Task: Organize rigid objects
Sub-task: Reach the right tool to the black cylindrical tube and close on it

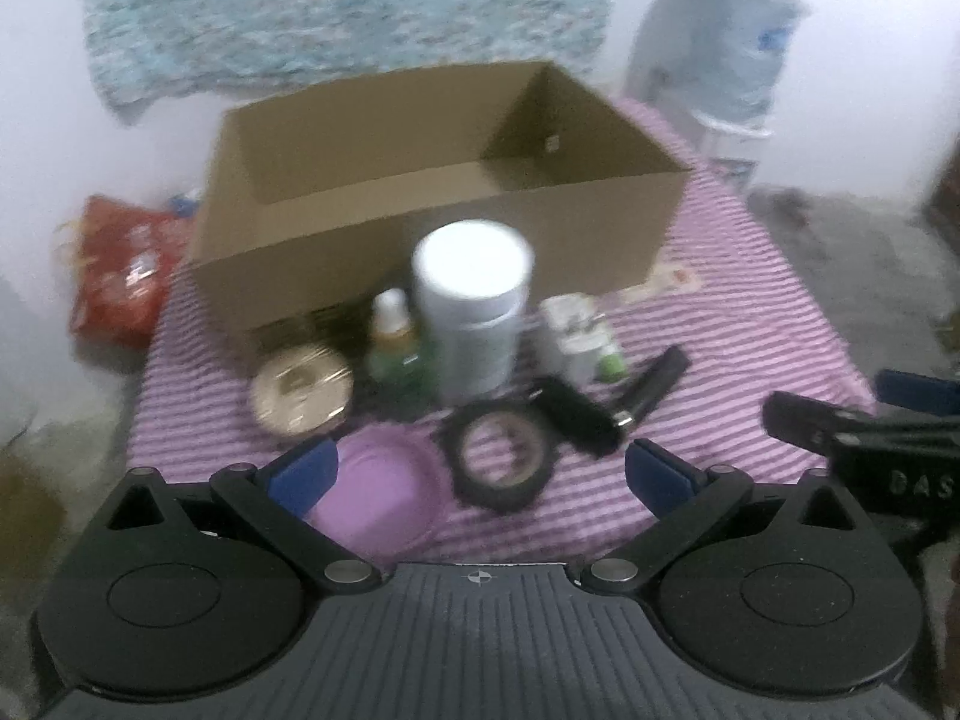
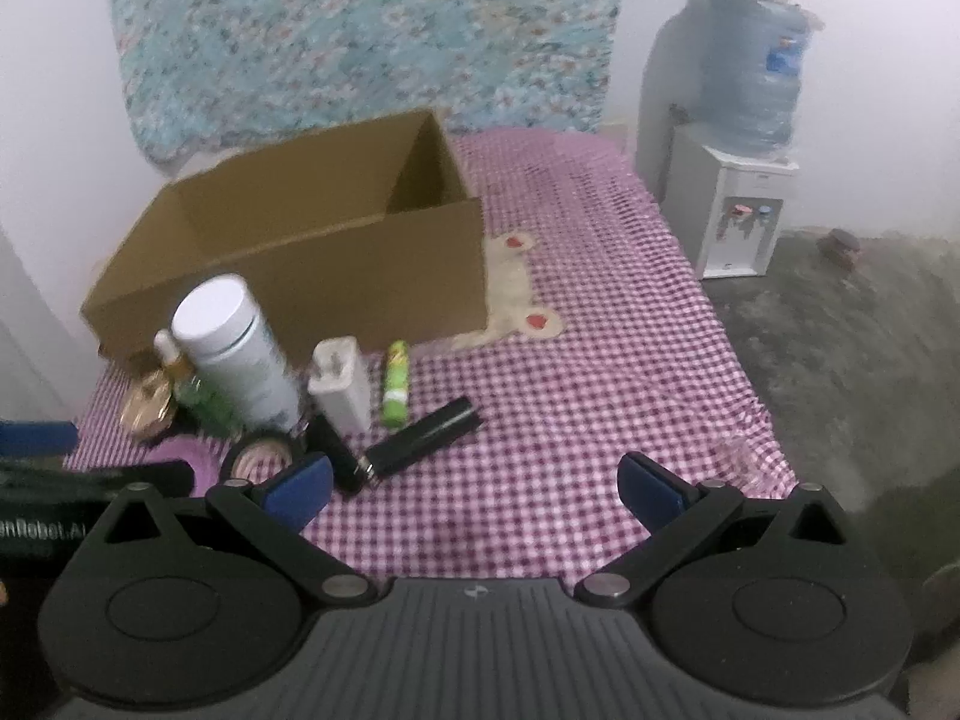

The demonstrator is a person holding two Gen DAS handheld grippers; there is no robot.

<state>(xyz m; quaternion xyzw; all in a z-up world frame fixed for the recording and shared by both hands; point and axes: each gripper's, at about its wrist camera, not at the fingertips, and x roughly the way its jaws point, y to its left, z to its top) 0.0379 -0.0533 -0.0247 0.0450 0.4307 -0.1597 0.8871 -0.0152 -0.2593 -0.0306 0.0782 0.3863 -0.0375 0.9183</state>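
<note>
While both sets of jaws stand wide open and empty, the left gripper [image 1: 480,468] hangs low over the purple lid [image 1: 378,495] and black tape ring [image 1: 501,459], the right gripper [image 2: 477,483] beside it over bare checked cloth [image 2: 600,360]. Beyond, the white bottle [image 1: 471,312] and the other small items cluster before the empty cardboard box [image 1: 432,204]. Take the nearest, flattest pieces first, clearing the box's near wall before release.

1 cardboard box [image 1: 420,240], upper centre. 1 white-capped bottle [image 1: 474,312], 1 green dropper bottle [image 1: 396,342], 1 gold tin [image 1: 300,396], 1 purple lid [image 1: 378,492], 1 tape roll [image 1: 501,459], 2 black tubes [image 2: 426,438], lower centre. 1 white charger [image 2: 342,384], 1 green stick [image 2: 396,384], mid-frame.
</note>
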